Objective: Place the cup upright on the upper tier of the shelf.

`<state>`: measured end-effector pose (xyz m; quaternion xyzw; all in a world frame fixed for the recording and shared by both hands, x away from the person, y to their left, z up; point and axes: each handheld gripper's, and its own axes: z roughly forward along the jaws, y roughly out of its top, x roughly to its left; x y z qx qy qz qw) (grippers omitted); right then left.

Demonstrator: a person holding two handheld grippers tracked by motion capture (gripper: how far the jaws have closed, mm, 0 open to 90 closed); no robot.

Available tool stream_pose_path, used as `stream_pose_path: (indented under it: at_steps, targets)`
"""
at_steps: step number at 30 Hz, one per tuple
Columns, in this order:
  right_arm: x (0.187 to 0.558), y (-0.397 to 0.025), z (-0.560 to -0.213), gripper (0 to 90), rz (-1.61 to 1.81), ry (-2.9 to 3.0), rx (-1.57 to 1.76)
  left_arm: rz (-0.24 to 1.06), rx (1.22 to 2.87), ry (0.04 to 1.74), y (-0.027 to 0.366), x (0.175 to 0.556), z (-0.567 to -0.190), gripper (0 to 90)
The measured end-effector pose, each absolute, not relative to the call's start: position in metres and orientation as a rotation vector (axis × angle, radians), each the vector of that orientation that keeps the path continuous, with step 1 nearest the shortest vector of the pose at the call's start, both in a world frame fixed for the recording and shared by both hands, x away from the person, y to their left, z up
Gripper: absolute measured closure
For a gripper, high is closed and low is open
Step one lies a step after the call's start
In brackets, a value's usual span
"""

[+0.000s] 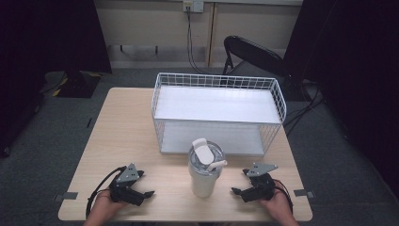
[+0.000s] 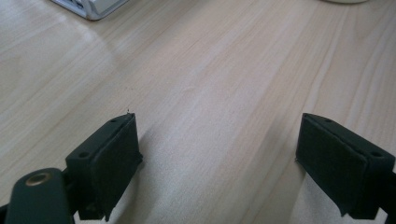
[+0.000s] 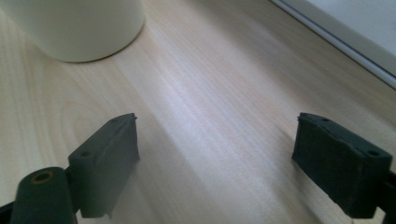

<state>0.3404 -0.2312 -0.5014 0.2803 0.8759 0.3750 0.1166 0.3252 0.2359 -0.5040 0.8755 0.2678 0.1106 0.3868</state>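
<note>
Both sets of fingers stand released, gripping nothing: the left gripper (image 1: 147,193) at seven o'clock on the table (image 1: 127,136), the right gripper (image 1: 236,190) at five. Between them stands the white tumbler (image 1: 203,176), upright, before the wire basket (image 1: 277,94).

light wood table (image 1: 127,136): white wire basket (image 1: 219,113) at back, white tumbler (image 1: 205,169) front.

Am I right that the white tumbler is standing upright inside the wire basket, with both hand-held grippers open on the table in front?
Not quite: the high view shows the white tumbler upright on the table, in front of the wire basket, not inside it. The left hand-held gripper and right hand-held gripper are indeed open, either side of it.
</note>
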Motion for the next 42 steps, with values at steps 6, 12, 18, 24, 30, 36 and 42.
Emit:
stream_pose_path:
  at_steps: [6,12,18,24,30,36,42]
  targets:
    - [0.336,-0.224,-0.496,14.6,1.133,2.621,0.783,0.282,2.229,0.681,0.236,0.325,-0.504,12.8]
    - [0.333,-0.213,-0.482,14.5,1.217,2.64,0.72,0.282,2.229,0.681,0.236,0.325,-0.504,12.8]
    - [0.332,-0.205,-0.474,14.2,1.294,2.65,0.701,0.282,2.229,0.681,0.236,0.325,-0.504,12.8]
    - [0.33,-0.195,-0.46,14.1,1.387,2.63,0.647,0.282,2.228,0.682,0.236,0.325,-0.504,12.8]
    - [0.332,-0.188,-0.447,14.0,1.475,2.597,0.597,0.284,2.225,0.688,0.236,0.325,-0.504,12.8]
    - [0.335,-0.18,-0.442,13.5,1.496,2.591,0.584,0.284,2.225,0.688,0.236,0.325,-0.504,12.8]
    - [0.336,-0.178,-0.437,13.2,1.545,2.58,0.564,0.284,2.224,0.689,0.236,0.325,-0.504,12.8]
